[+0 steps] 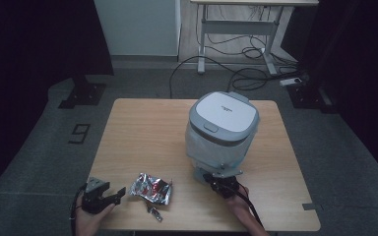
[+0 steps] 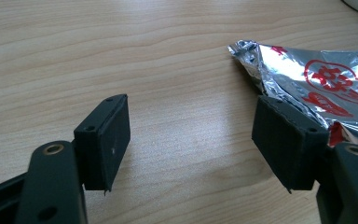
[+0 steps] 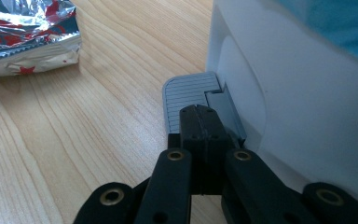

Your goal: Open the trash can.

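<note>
From the high view we see a light wooden table with a white and grey pedal bin standing on its right half, lid shut and a pale liner showing through its sides. A crumpled foil wrapper, silver with red print, lies near the front edge, left of the bin and well apart from it. The left gripper sits at the front left corner, held in a hand, its tips just beside the wrapper's left edge. The right gripper reaches to the foot of the bin, where a grey pedal juts out toward us.

In the left gripper view we look along two black jaws spread wide apart with bare table between them; they hold nothing. The foil wrapper lies just beyond and beside the right-hand jaw, which covers part of its near edge; we cannot tell if they touch.

In the right gripper view the two jaws are pressed flat together, with nothing between them. Their joined tip sits over the near end of the ribbed grey pedal, right beside the bin's white wall. We cannot tell whether the tip presses on the pedal. The foil wrapper lies at the upper left.
</note>
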The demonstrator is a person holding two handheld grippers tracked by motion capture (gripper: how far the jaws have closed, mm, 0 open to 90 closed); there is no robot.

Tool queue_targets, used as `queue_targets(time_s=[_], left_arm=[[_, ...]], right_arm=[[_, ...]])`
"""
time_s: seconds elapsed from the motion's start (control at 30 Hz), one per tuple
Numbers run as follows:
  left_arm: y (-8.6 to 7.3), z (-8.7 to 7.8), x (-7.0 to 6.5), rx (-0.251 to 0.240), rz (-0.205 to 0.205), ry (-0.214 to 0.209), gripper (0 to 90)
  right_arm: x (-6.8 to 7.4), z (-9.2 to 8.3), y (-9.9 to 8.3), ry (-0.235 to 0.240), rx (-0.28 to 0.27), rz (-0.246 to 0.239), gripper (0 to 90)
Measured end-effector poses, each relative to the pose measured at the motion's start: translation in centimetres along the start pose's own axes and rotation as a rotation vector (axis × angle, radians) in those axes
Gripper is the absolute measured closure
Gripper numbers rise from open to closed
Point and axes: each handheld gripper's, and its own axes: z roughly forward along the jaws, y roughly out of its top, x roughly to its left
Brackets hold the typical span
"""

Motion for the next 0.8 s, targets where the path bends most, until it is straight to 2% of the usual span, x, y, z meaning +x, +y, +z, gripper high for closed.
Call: queue_targets(time_s=[0.8], left_arm=[[0.07, -0.11, -0.01, -0.005, 0.000, -0.004, 28.8]], right_arm=[[-0.17, 0.47, -0.74, -0.011, 0.017, -0.005, 90.0]])
